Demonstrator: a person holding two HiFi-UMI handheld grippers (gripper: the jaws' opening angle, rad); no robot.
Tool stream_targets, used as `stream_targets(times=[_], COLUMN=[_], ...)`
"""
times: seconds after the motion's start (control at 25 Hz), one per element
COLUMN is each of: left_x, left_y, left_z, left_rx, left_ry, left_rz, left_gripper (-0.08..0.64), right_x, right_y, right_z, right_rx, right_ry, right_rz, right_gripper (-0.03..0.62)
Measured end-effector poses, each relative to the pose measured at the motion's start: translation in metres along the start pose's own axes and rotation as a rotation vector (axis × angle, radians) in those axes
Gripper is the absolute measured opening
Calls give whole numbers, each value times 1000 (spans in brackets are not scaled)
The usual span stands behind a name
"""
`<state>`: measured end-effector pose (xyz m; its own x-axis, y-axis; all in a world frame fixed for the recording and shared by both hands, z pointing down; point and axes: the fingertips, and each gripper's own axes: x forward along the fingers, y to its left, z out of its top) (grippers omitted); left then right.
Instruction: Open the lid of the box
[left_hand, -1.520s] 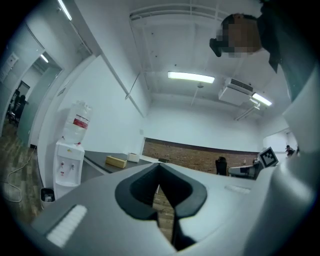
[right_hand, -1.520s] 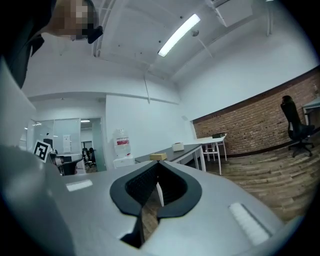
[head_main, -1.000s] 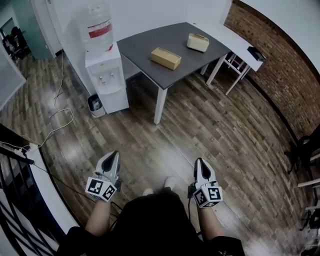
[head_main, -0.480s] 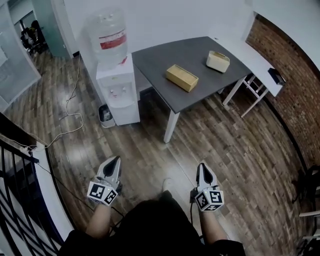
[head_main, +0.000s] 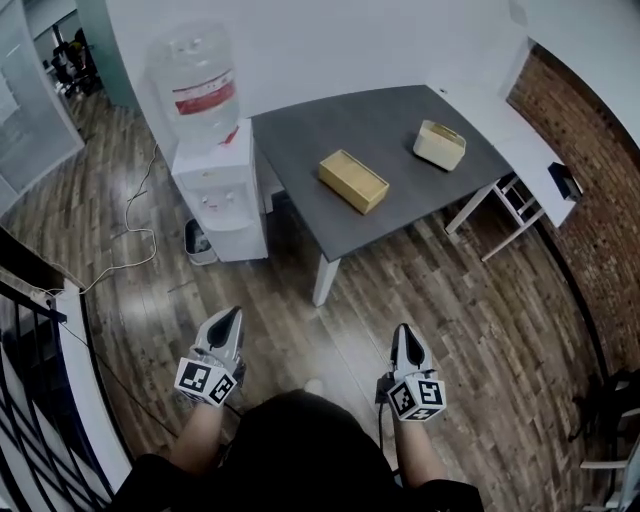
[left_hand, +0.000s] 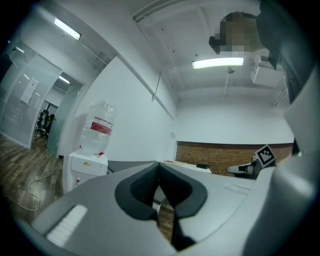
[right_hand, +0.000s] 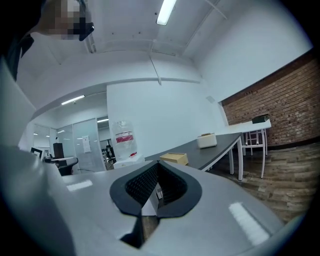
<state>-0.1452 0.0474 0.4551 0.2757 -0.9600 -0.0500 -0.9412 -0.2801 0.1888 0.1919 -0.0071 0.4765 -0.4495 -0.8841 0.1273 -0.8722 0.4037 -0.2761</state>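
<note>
head view: left claw and right claw closed, empty; tan box on bench well ahead, between them | left gripper view: jaws together, box not in sight | right gripper view: jaws together, tan box straight ahead, cream box right of it | approach; part jaws only near lid edge

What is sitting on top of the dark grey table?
Two boxes, apart: a tan box and a cream box. Both look shut, so their insides are hidden.

The left gripper and right gripper are white and bear black-and-white square patterns. Ahead of them are a tan box, a cream box, a dark grey table, a white water dispenser and a brown plank floor.
</note>
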Motion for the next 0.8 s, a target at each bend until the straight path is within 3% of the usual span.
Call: stream_targets(times=[0.24, 0.52, 0.8], left_x=[43, 80, 160], left_y=[-17, -7, 13], left_z=[-8, -20, -21], left_rx=[-6, -2, 4], left_ry=[33, 70, 54], left_rz=[-27, -42, -92], left_gripper=[0, 0, 0], right_x=[17, 40, 91], right_y=[-37, -57, -87], right_z=[8, -6, 24], right_rx=[34, 57, 18], right_ry=[-5, 44, 9], right_rz=[-22, -44, -86], right_gripper=[2, 2, 2])
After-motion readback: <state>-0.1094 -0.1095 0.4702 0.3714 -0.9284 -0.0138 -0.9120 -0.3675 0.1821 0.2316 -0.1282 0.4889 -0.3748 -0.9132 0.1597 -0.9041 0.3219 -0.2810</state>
